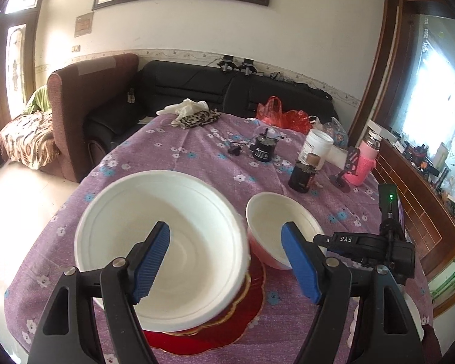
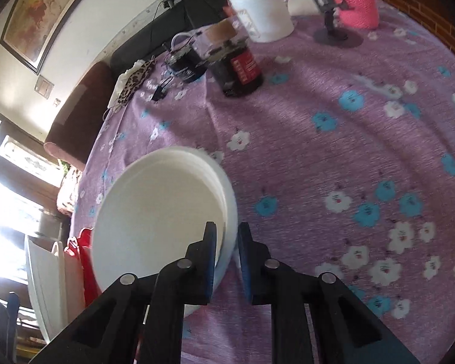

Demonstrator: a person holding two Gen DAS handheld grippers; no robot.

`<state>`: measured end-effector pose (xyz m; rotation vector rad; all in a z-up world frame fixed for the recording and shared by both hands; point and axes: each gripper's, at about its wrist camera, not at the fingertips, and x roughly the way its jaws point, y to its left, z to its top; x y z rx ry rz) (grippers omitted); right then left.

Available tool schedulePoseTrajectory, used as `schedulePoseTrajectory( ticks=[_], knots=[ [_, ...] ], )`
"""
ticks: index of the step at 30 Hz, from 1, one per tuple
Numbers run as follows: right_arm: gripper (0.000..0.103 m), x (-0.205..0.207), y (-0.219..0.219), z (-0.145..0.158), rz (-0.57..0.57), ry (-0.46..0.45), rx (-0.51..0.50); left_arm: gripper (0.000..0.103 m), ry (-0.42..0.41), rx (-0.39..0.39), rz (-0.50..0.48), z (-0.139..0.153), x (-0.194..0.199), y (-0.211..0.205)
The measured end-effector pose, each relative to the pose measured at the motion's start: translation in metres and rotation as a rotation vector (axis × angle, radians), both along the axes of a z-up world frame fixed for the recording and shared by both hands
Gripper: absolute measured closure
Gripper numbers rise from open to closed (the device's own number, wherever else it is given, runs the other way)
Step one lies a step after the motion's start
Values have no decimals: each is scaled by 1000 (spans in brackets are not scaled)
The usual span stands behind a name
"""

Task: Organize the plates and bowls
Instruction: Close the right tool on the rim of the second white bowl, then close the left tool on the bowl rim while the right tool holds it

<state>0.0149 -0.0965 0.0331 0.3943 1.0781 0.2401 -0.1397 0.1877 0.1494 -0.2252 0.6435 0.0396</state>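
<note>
In the left wrist view a large white bowl (image 1: 163,245) sits on a red plate (image 1: 227,324) on the purple flowered tablecloth. My left gripper (image 1: 227,261) is open above the bowl's near right side, holding nothing. To its right, my right gripper (image 1: 361,245) holds a smaller pink-and-white bowl (image 1: 279,227), tilted, its edge beside the large bowl. In the right wrist view my right gripper (image 2: 227,261) is shut on that bowl's rim (image 2: 227,212); the red plate (image 2: 85,261) and large white bowl (image 2: 42,276) show at the left edge.
Further back on the table stand a dark jar (image 1: 301,176), a white tub (image 1: 317,148), a pink knitted bottle (image 1: 364,163), a small black device (image 1: 264,148), red bags (image 1: 282,115) and a leopard-print cloth (image 1: 197,118). Sofas stand behind the table.
</note>
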Motion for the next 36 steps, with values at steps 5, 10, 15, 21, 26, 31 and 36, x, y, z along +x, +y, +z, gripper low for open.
schedulePoseTrajectory(
  ticks=[5, 10, 15, 21, 26, 31, 36],
  knots=[
    [89, -17, -39, 15, -43, -35, -81, 28, 34, -17, -81, -7, 11, -25],
    [85, -24, -69, 20, -41, -47, -38, 28, 71, -10, -125, -17, 24, -49],
    [12, -20, -60, 15, -39, -54, 109, 28, 95, 12, -116, -11, 45, -53],
    [31, 3, -13, -10, 27, 20, 119, 27, 129, 13, -92, 1, 70, -50],
    [93, 14, 7, -31, 45, 89, 137, 26, 126, 18, -95, 0, 72, -55],
    [95, 1, -14, -17, 40, 34, 82, 27, 150, 21, -100, -9, 76, -60],
    [96, -27, -65, 3, 22, 8, -49, 26, 180, 25, -136, -20, 79, -77]
  ],
)
